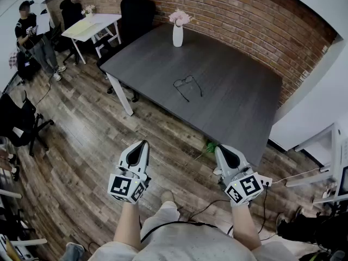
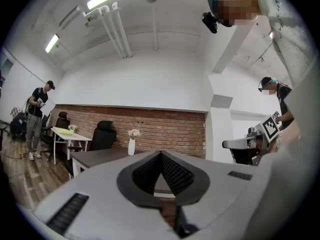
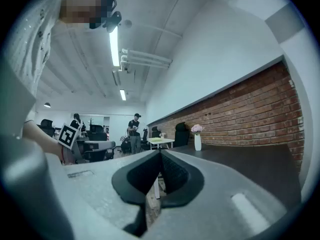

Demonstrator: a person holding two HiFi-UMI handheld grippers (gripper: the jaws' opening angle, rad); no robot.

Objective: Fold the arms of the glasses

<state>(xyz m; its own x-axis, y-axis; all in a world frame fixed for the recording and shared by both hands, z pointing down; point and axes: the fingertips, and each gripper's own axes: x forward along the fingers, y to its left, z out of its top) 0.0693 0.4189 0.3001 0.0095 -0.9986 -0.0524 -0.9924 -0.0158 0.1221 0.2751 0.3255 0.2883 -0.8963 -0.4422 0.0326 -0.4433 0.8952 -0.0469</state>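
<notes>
The glasses [image 1: 187, 86] lie on the dark grey table [image 1: 234, 107], a thin dark frame with both arms spread open toward the near side. Neither gripper is at the table. In the head view my left gripper [image 1: 144, 144] and my right gripper [image 1: 220, 149] are held level above the wooden floor, side by side, well short of the table's near edge. The jaws of each meet at the tips with nothing between them, as the left gripper [image 2: 161, 153] and right gripper [image 3: 160, 151] views show. The glasses do not show in either gripper view.
A white vase with pink flowers [image 1: 178, 31] stands at the table's far end before the brick wall [image 1: 244, 10]. Black chairs [image 1: 136, 7] and a small white table [image 1: 91, 26] stand at the back left, where a person [image 1: 32, 37] stands. Cables [image 1: 217, 205] lie on the floor.
</notes>
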